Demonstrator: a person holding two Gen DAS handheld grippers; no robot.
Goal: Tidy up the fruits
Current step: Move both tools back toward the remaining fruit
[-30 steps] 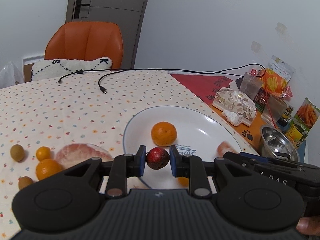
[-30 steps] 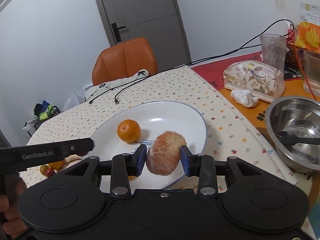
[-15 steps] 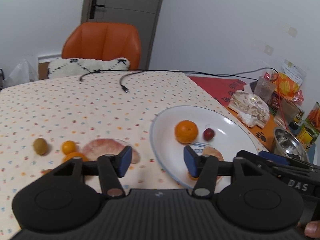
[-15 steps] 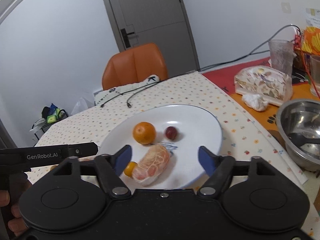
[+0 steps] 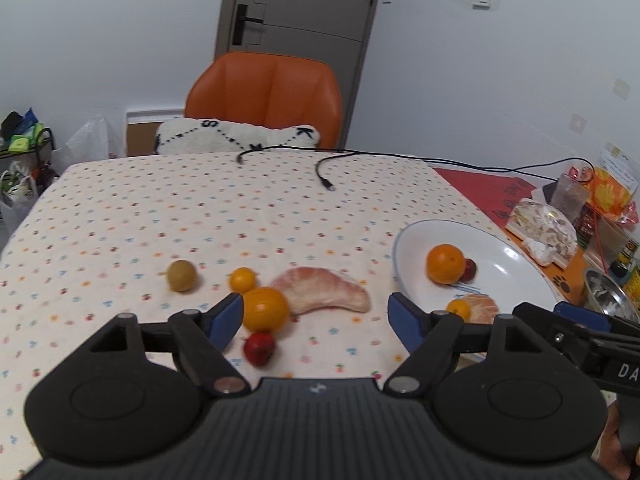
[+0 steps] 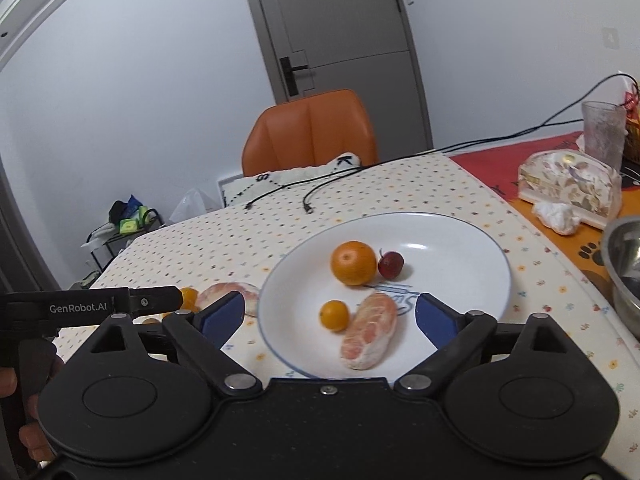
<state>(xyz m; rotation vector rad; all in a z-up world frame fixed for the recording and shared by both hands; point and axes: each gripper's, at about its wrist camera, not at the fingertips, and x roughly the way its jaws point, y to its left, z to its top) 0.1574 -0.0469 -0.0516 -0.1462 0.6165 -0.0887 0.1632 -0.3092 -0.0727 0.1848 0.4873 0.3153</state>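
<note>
1. On the dotted surface (image 5: pixel 160 220), farthest left, lies an olive-brown fruit (image 5: pixel 182 275), alone.
2. Next comes a small orange (image 5: pixel 242 280), just beside a larger orange (image 5: pixel 265 308); a red fruit (image 5: pixel 259 349) sits nearer the camera, touching or nearly touching the larger orange.
3. A pink pomelo wedge (image 5: pixel 320 294) lies just right of the larger orange, between it and the plate (image 5: pixel 516 268).
4. The left hand-held gripper (image 5: pixel 316 314) hovers over these loose fruits with jaws spread wide, holding nothing.
5. The plate carries a big orange (image 6: pixel 353 262) with a dark red fruit (image 6: pixel 390 265) beside it, and nearer, a tiny orange (image 6: pixel 334 315) touching a peeled segment (image 6: pixel 370 336).
6. The right hand-held gripper (image 6: pixel 330 318) is above the plate's near edge, jaws wide apart and empty.
7. A steel bowl (image 6: pixel 624 272) stands at the far right.
</note>
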